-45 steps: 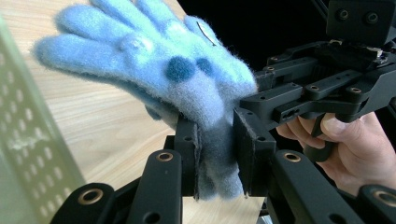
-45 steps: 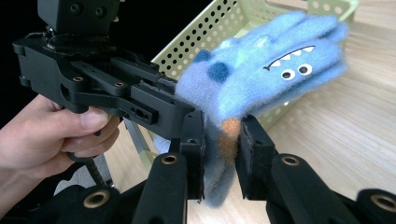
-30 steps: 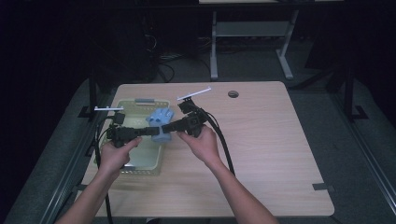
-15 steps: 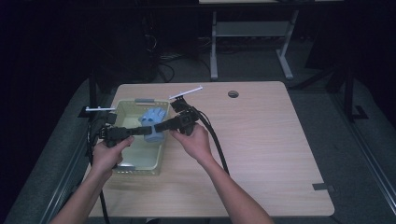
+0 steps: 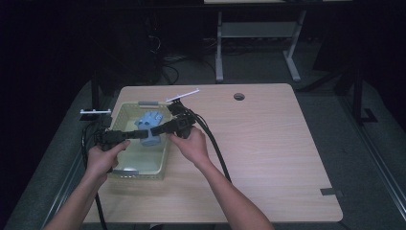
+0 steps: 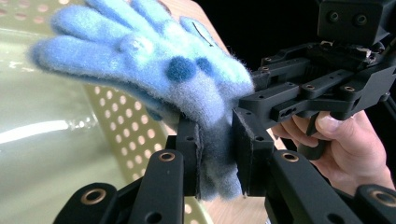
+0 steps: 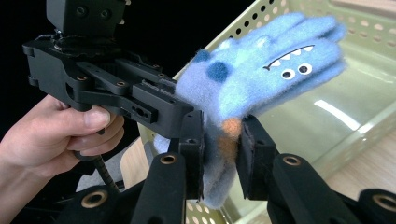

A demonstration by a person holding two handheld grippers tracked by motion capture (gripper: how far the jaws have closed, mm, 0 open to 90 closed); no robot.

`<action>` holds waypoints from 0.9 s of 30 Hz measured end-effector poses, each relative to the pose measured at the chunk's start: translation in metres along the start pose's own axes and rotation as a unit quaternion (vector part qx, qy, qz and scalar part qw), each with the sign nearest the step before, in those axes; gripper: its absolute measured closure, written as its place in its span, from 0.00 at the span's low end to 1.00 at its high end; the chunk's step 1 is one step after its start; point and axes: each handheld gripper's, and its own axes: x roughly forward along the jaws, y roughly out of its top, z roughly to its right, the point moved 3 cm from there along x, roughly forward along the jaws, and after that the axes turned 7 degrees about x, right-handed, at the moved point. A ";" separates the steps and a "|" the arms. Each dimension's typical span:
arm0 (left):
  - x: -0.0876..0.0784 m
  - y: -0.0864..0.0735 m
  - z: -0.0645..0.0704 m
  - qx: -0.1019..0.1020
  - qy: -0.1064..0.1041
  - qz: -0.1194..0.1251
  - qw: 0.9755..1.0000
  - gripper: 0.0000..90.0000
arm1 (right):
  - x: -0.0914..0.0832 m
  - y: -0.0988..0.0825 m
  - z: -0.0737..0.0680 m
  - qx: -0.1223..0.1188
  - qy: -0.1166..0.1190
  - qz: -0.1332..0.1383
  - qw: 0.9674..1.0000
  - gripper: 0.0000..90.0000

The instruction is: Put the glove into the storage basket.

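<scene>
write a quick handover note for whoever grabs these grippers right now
Left gripper: shut on the cuff end of the blue monster glove.
Right gripper: shut on the same cuff, from the opposite side.
The glove hangs between them, above the pale green perforated basket at the table's left side.
Done: glove gripped by both.
Left: probably lowering it into the basket and letting go.

Counter: we see a light wooden counter (image 5: 268, 158) with a round hole near its far edge.
Basket: a pale green perforated plastic basket (image 5: 125, 173) sits at its left side.
Glove: a fuzzy blue knitted glove (image 5: 149, 125) hangs above the basket.
Left gripper (image 5: 136, 135): its jaws meet the glove from the left.
Right gripper (image 5: 155, 131): its jaws meet the glove from the right.
</scene>
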 end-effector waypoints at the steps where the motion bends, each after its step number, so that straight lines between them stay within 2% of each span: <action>1: -0.001 0.000 -0.001 -0.001 0.001 -0.002 1.000 0.82 | 0.002 0.000 0.000 0.002 0.002 -0.002 1.000 0.82; 6: -0.005 -0.001 -0.006 -0.008 0.013 -0.012 1.000 0.82 | 0.010 0.000 0.000 0.001 0.004 -0.004 1.000 0.82; 19: -0.017 -0.006 -0.020 -0.008 0.041 -0.029 0.999 0.83 | 0.035 0.000 0.002 0.012 0.012 -0.010 1.000 0.82; 27: -0.021 -0.017 -0.033 -0.020 0.056 -0.047 0.997 0.83 | 0.056 -0.005 0.006 0.018 0.011 -0.031 0.999 0.81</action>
